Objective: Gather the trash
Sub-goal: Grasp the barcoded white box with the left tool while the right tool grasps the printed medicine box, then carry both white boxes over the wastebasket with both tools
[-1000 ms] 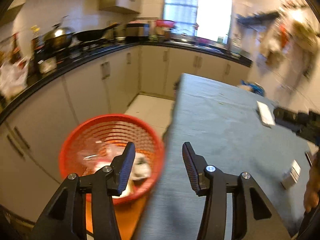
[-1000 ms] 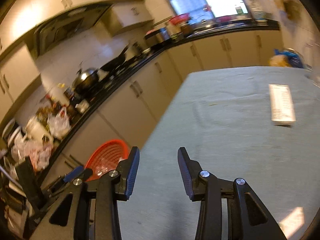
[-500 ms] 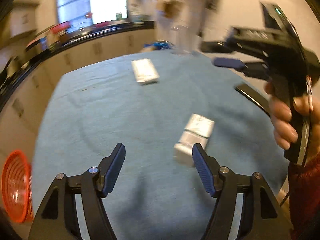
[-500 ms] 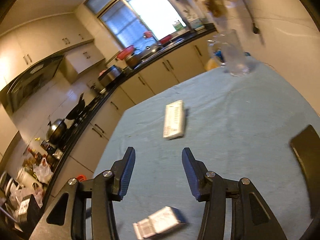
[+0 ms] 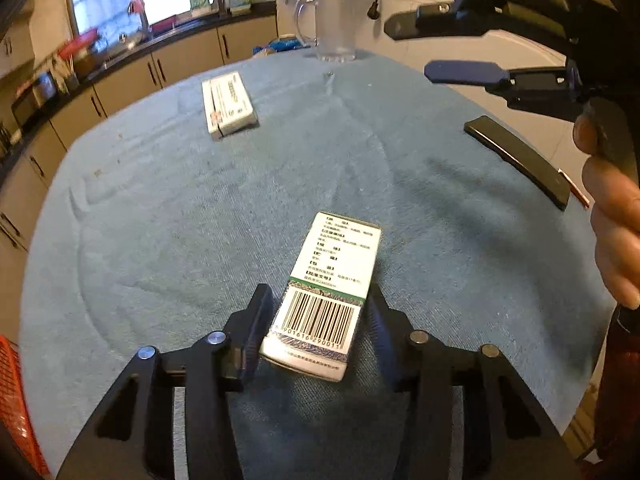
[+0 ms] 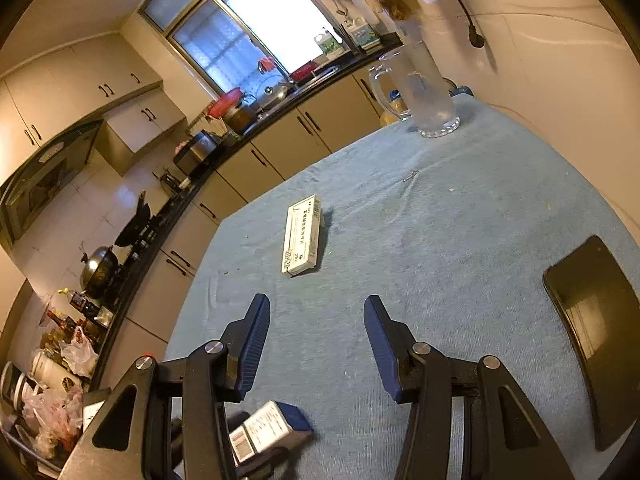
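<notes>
Here, left gripper (image 5: 318,320) closing around barcode box (image 5: 326,294), long axis pointing away, right gripper (image 6: 316,344) open, empty

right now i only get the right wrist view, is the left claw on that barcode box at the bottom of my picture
Observer: Its fingers straddle it. The left claw is closing with the barcode box lying flat between its fingers; I cannot tell whether the pads press yet.
Operator: where's the bin, can't see it
Observer: A red basket shows at the left edge of the left wrist view, lower than the tabletop.
Operator: is my claw in its way
Observer: No. The right claw hangs high at the far right, above the black phone, well clear of the box.
</notes>
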A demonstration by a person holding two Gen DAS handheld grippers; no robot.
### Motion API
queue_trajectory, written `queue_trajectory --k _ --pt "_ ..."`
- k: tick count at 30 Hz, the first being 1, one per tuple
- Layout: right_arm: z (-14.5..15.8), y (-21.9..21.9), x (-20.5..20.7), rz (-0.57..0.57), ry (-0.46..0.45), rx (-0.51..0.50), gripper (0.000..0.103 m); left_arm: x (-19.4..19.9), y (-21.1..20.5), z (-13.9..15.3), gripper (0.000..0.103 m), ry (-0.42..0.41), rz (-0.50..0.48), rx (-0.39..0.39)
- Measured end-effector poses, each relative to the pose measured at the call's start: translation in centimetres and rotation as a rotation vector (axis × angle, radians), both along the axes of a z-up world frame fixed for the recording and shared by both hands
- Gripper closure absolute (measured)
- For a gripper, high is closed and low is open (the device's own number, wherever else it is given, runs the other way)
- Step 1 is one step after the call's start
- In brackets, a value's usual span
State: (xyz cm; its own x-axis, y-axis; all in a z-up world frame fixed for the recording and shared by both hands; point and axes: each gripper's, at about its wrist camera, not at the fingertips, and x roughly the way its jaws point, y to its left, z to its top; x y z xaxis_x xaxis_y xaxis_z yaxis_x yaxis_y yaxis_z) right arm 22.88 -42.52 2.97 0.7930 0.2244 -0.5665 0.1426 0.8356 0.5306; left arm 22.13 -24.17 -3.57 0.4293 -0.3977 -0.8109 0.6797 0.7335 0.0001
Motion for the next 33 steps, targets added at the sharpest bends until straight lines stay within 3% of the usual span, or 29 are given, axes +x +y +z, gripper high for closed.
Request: queue_trajectory --k 4,14,21,28,33 --pt "0.2 0.9 3.1 0.024 0.041 -0.039 0.045 0.4 2.0 0.2 0.059 -0.017 0.038 -0.02" --pt "-2.9 6.5 17.4 0.054 0.242 -0.217 0.04 3.4 10.2 1.0 0.061 -0.082 0.237 -0.076" --pt "-5.8 8.2 24.0 0.005 0.352 -0.339 0.04 4.0 11.5 1.2 0.061 -0.062 0.244 -0.131" --pt "-6.3 8.3 23.6 0.004 0.352 -0.366 0.046 4.3 11.0 1.0 0.061 -0.049 0.228 -0.143" --pt "-5.0 8.3 19.5 0.03 0.286 -0.295 0.046 4.3 11.3 1.4 0.061 -0.065 0.241 -0.155"
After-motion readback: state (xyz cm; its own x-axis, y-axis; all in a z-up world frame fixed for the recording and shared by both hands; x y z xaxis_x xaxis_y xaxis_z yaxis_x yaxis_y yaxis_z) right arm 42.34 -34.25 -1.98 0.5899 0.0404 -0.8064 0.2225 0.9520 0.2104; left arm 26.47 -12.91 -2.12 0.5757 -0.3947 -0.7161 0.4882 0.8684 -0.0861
